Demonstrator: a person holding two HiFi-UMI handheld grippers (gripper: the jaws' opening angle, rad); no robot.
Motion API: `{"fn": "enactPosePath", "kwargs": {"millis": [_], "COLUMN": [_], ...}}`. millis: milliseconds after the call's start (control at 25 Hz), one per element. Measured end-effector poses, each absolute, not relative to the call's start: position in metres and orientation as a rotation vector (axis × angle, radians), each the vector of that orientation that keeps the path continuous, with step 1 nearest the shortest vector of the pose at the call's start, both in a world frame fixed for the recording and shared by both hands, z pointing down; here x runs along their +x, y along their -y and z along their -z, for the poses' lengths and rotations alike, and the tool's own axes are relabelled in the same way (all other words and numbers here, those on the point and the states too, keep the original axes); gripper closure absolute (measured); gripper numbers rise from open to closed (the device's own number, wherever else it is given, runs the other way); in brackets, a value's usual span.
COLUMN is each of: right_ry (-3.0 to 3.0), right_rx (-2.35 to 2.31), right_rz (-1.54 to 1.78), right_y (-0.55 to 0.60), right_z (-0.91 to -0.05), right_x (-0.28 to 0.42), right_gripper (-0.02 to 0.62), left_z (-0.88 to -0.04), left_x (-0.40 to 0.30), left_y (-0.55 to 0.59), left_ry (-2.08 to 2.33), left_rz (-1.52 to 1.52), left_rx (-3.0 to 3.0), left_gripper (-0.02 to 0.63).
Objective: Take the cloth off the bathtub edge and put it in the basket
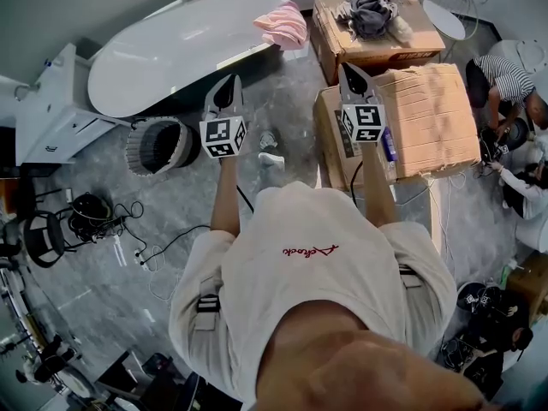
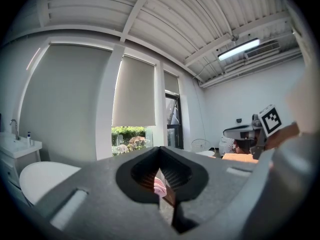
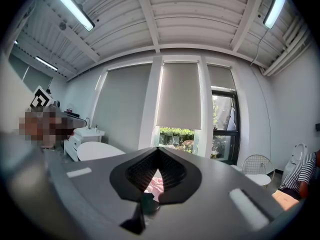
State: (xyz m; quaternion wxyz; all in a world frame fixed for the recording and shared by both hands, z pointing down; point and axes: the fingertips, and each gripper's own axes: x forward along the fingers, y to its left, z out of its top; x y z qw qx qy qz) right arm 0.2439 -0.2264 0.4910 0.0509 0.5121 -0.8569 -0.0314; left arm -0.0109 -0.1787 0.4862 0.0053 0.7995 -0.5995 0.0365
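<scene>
Head view, steeply down onto a grey marbled floor (image 1: 291, 97). Ahead, well apart from both grippers: a crumpled pink cloth (image 1: 282, 26) draped over the rim at the right end of a white oval bathtub (image 1: 163, 58). Held level and pointing forward, the left gripper (image 1: 229, 82) and right gripper (image 1: 351, 68), each pressed together and empty. Cloth roughly between their two lines, judged slightly nearer the left; bunched, no clear long axis. Just beside the tub, left of the left gripper, a round grey ribbed basket (image 1: 158, 146) on the floor. Brown cardboard boxes (image 1: 428, 118) below the right gripper.

Left gripper view: jaws meeting at the tips, nothing pinched. Beyond them, a sliver of pink cloth (image 2: 159, 188) far ahead; bathtub (image 2: 42, 179) lower left.

Right gripper view: jaws likewise together, empty. Cloth (image 3: 156, 185) again glimpsed beyond them; bathtub (image 3: 97, 150) to the left.
</scene>
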Motion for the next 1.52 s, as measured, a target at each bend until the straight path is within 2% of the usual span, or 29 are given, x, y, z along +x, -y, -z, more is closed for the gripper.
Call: {"fn": "enactPosePath", "kwargs": {"millis": [600, 1520], "right_ry": [2.562, 2.505], "right_rx": [1.573, 1.620], "right_rz": [0.076, 0.076], "right_y": [0.328, 0.549], "right_z": [-0.506, -0.488], "right_x": [0.218, 0.127], "right_gripper": [0.589, 0.589], "left_z": [-0.504, -0.494], "left_x": [-0.027, -0.122], "left_y": [0.288, 0.522], "left_ry": [1.804, 1.736], "left_rz": [-0.105, -0.105], "left_rx": [2.527, 2.549], "left_gripper": [0.606, 0.605]}}
